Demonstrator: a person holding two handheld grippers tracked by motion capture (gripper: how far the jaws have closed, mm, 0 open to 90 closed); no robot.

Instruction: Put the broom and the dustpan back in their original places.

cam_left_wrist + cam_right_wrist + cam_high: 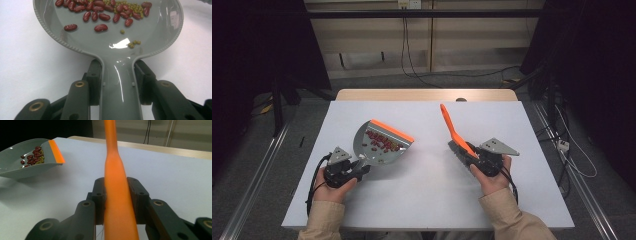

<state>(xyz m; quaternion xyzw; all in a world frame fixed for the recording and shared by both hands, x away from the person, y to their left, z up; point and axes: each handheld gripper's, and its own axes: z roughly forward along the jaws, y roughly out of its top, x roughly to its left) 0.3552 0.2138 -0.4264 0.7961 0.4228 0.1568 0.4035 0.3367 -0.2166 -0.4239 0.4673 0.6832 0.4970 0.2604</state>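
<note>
Tongs: two; left [117, 82] grips one dustpan [110, 42]; right [117, 200] one brush [116, 190].

A white table [422, 200] stands on grey floor [257, 150], black cables [409, 55] trailing behind it.

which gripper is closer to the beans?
Left. The left gripper holds the handle of the dustpan containing the beans; the right gripper, clamped on the brush, sits across the table.
</note>
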